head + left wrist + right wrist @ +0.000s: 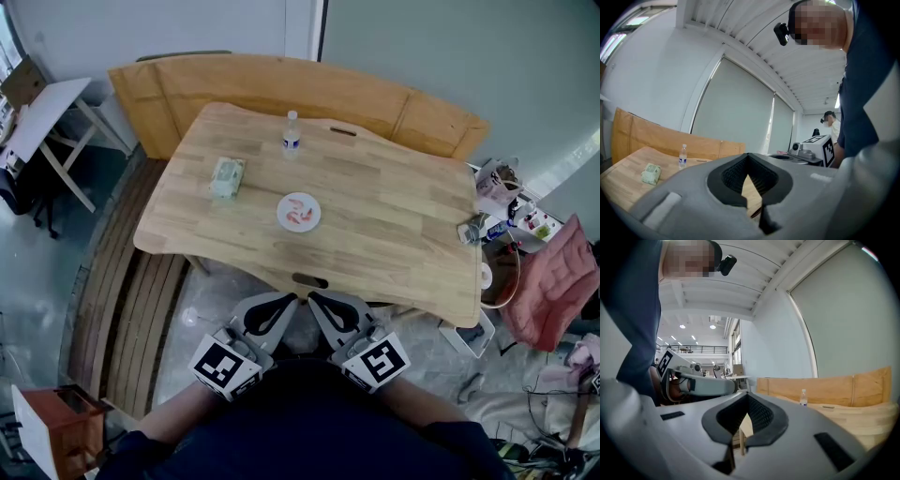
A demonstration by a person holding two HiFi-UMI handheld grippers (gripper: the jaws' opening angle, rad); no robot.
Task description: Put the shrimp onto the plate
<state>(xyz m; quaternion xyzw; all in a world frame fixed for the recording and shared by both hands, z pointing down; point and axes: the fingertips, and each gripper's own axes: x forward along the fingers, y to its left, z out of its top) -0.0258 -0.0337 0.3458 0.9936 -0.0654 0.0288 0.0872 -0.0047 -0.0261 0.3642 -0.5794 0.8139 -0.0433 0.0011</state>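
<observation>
While shrimp lie on the plate mid-desk, left gripper hangs pressed together, empty | right gripper pressed together, empty

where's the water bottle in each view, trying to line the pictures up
Head view: the water bottle stands upper centre, near the table's far edge, beyond the plate.
Left gripper view: the bottle is small, at lower left, right of the green packet.
Right gripper view: the bottle is small, right of centre.
Shared landmark: the wooden backrest behind the bottle.
</observation>
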